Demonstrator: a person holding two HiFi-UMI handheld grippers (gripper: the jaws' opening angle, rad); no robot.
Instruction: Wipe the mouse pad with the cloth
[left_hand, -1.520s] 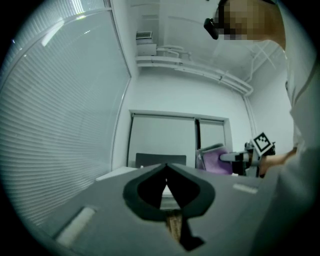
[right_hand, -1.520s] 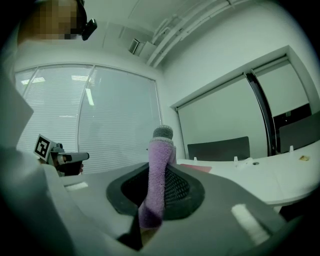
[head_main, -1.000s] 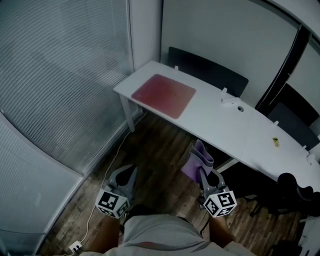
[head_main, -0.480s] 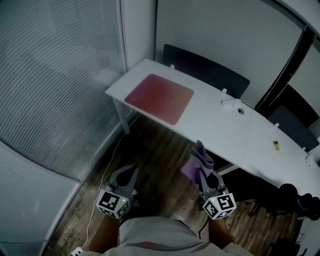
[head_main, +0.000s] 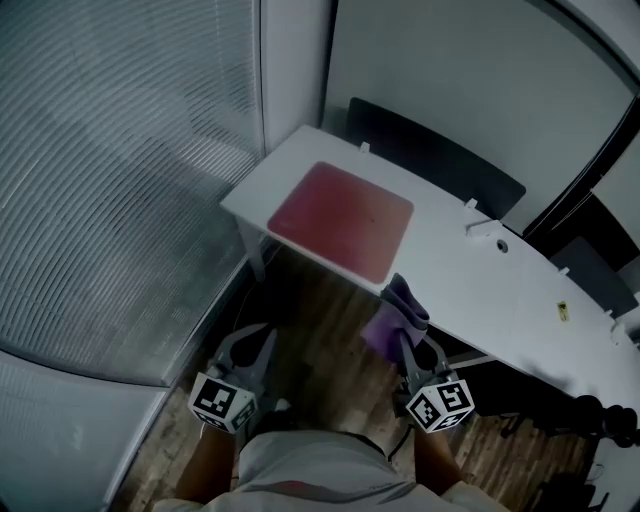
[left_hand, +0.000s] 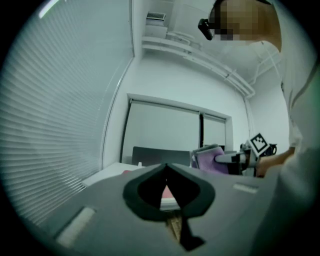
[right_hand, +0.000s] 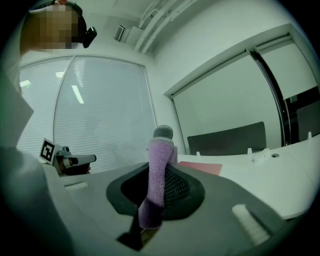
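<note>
Along the left wall, window blinds (head_main: 120, 150) fill much of the head view, above a dark wooden floor (head_main: 310, 300). A long white desk (head_main: 480, 275) runs from the corner by the blinds toward the right, with a dark panel (head_main: 430, 160) standing behind it. Near the desk's left end the red mouse pad (head_main: 342, 220) lies flat. Both tools hang low over the floor in front of the desk, apart from the pad. The left gripper (head_main: 262, 338) has its jaws pressed together with nothing between them. The right gripper (head_main: 412, 338) is clamped on the purple cloth (head_main: 395, 318), which runs up between the jaws as a folded wad and sticks out past their tips. A small white fitting (head_main: 482, 226) sits on the desk to the right of the pad. A tiny yellow tag (head_main: 564, 311) lies farther right.
</note>
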